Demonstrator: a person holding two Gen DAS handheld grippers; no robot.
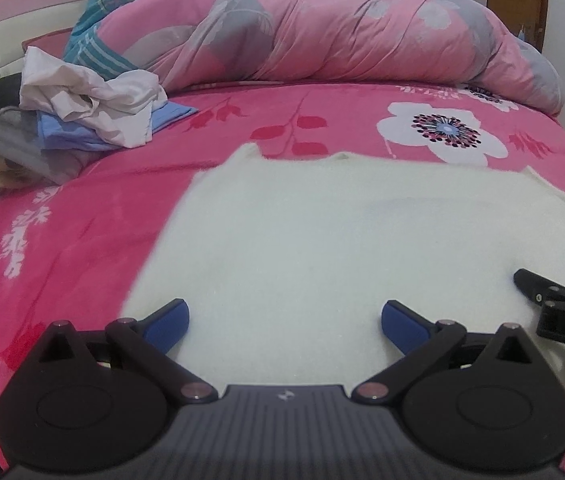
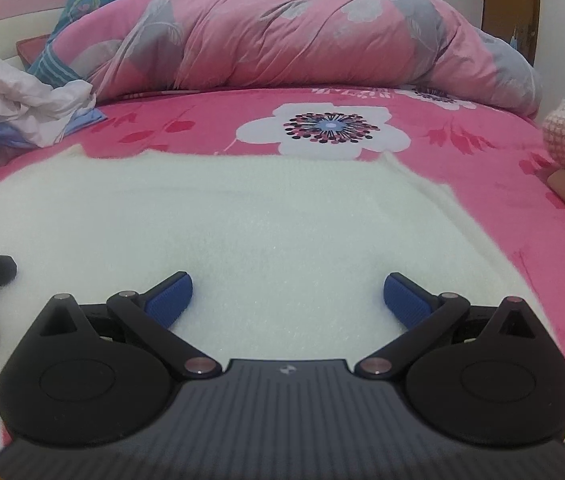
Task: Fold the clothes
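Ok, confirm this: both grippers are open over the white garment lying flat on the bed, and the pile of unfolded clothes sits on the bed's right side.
One thing is wrong: the pile of unfolded clothes sits on the left side of the bed, as both wrist views show. The rest holds: the left gripper and right gripper are open over the flat white garment.

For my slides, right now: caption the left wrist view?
Open left gripper above a white fleece garment spread on a pink floral bedsheet.
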